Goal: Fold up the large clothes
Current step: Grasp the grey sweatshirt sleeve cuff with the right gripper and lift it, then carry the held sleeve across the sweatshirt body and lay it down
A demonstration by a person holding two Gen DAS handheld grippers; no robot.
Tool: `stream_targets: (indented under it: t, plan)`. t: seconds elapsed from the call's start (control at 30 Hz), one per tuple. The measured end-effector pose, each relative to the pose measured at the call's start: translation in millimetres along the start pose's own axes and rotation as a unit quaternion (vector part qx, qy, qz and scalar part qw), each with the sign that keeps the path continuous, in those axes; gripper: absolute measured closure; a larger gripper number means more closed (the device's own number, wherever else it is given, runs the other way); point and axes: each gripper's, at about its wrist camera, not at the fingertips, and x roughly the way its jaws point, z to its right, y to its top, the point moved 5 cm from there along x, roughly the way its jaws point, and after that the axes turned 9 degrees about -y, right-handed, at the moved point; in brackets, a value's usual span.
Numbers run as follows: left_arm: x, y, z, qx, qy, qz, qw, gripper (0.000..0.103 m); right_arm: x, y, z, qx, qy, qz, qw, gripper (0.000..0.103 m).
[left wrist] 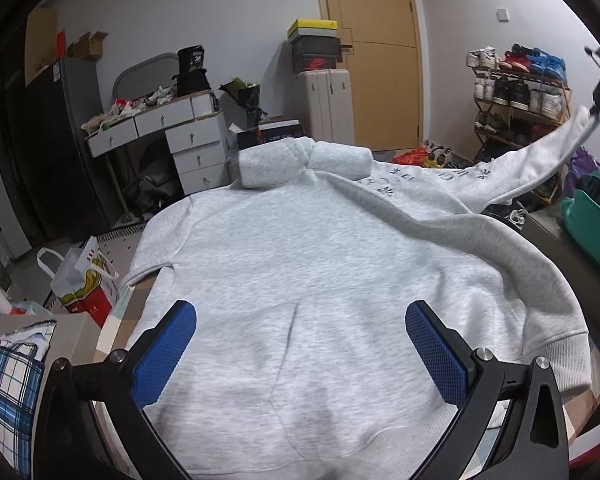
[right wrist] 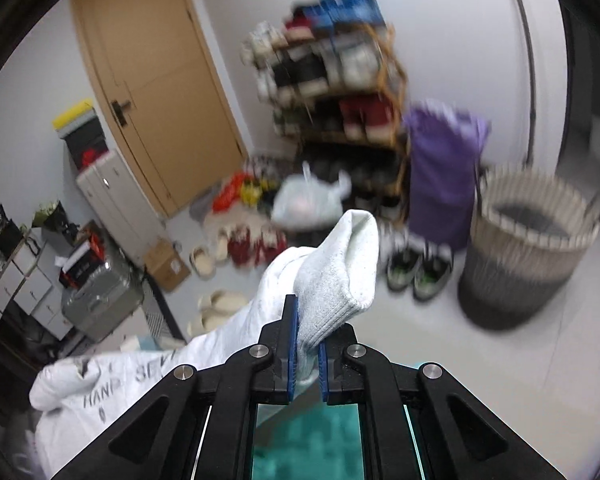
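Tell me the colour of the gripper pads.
Blue, textured pads, clearest in the left wrist view.

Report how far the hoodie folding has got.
Done: the grey hoodie lies spread flat on the table, hood rolled at the far end. In hand: the right gripper is shut on the sleeve cuff, lifting that sleeve. The left gripper hovers open over the hem. Left: both sleeves and the body fold.

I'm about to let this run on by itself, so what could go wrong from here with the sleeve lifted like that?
1. The right gripper pinches only the ribbed cuff of the sleeve; it might slip out during the swing.
2. The left gripper is open above the sweatshirt, so nothing pins it and the body could drag.
3. The hem hangs near the table edge and might slide off.
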Motion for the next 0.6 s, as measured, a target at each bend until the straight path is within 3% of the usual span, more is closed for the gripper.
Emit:
stream_targets:
  t: [0.13,0.33,0.43,0.6]
  plan:
    - [-4.7,0.8,-11.2,-0.004,0.009,0.005,0.9999,0.001,-47.3,25.7,-60.2,-0.045,0.023,0.061,0.997,0.096]
    - [-23.8,3.5,-47.3,-0.045,0.021,0.032,0.9983,0.001,-132.4,29.1,-194.4,-0.111,0.12,0.112,0.98,0.096]
    - [-36.4,3.5,-69.6,-0.076,0.028,0.048,0.9956,0.001,-173.7,0.8,-272.9,-0.156,0.179,0.118,0.964,0.096]
    - [-51.2,1.1,-89.2,-0.103,0.04,0.069,0.9915,0.001,-212.4,-87.9,-403.6,-0.226,0.272,0.098,0.93,0.096]
